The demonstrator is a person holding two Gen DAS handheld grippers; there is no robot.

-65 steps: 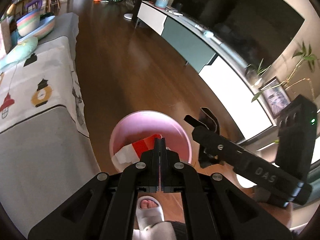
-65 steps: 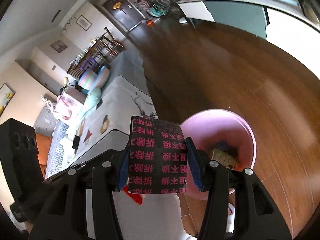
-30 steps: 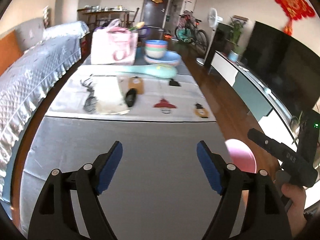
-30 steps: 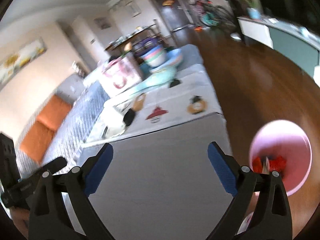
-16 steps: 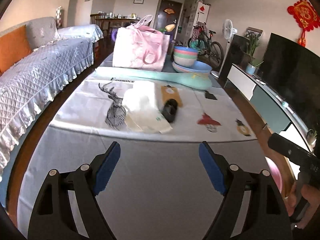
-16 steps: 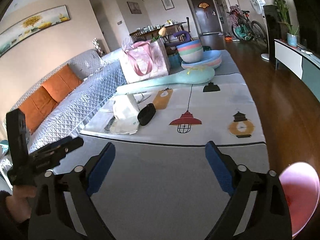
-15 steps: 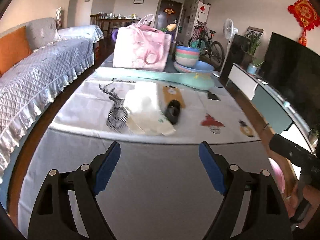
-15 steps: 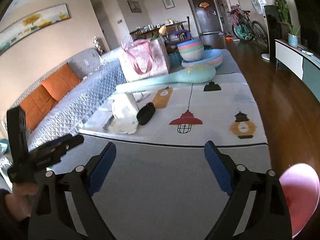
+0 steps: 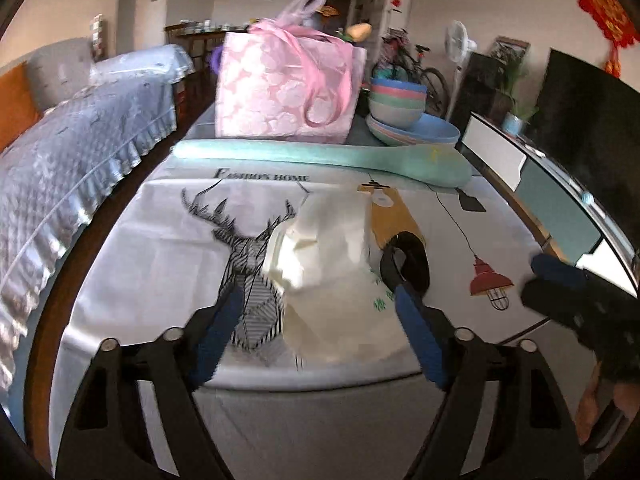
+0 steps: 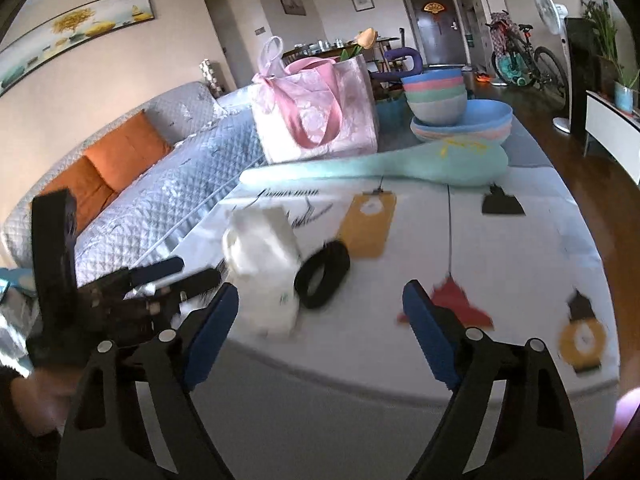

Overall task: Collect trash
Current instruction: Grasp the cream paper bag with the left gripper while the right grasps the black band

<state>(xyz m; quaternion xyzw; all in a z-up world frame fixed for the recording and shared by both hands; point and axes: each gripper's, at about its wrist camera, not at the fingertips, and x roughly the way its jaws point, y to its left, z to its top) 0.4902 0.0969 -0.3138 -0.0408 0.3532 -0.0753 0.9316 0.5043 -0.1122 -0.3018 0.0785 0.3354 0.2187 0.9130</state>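
Both tongs have advanced over the table (image 9: 280,420) since half a second ago. Left tongs (image 9: 316,336) gape wide, empty, bracketing the crumpled white bag (image 9: 328,280); right tongs (image 10: 320,320) equally spread, empty. Approach step; next likely closing on the bag beside the black ring (image 10: 322,280).

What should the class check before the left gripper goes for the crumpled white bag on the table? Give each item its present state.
1. Left gripper open: ok.
2. White bag between its fingers' line: ok.
3. Black ring apart from the bag: not ok, it lies against it.
4. Right gripper open and empty: ok.
5. Pink bin within reach: cannot tell, only its edge shows.
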